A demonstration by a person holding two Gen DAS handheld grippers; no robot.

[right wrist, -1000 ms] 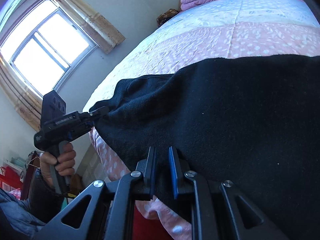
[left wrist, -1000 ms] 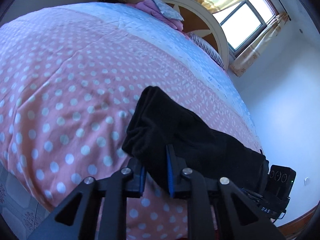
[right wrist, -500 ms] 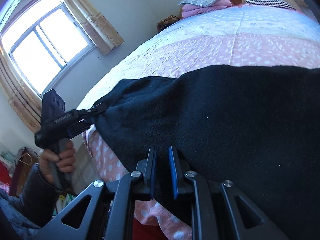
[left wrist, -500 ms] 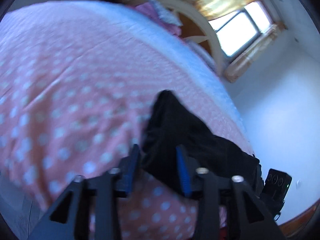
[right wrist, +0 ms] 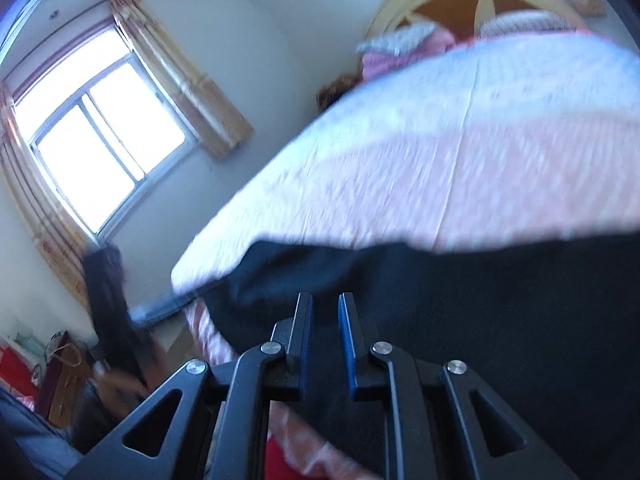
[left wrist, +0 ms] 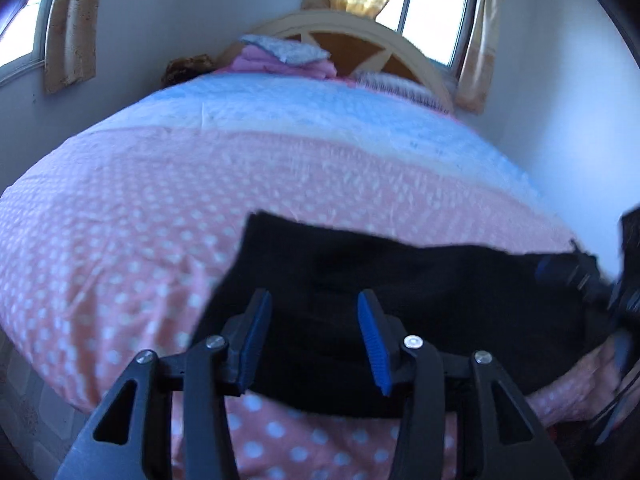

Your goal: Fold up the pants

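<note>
Black pants point(left wrist: 400, 280) lie across the near edge of the pink polka-dot bed point(left wrist: 140, 220). My left gripper point(left wrist: 314, 316) is open, its blue pads spread wide above the pants, holding nothing. In the left wrist view my right gripper point(left wrist: 576, 276) shows blurred at the pants' right end. In the right wrist view the pants point(right wrist: 500, 320) fill the lower right; my right gripper point(right wrist: 324, 316) has its jaws a narrow gap apart over the cloth, and whether it grips the fabric is unclear. The left gripper point(right wrist: 108, 300) is a dark blur off the bed's corner.
A curved wooden headboard point(left wrist: 360, 44) stands at the far end with folded pink bedding point(left wrist: 280, 60) and a striped pillow point(left wrist: 396, 84). Curtained windows point(right wrist: 100, 152) are on the walls. Floor and clutter point(right wrist: 24, 364) lie left of the bed.
My left gripper let go of the pants' end, opened wide and swung to face the headboard. The right wrist view has shifted and blurred; its jaws look slightly wider apart.
</note>
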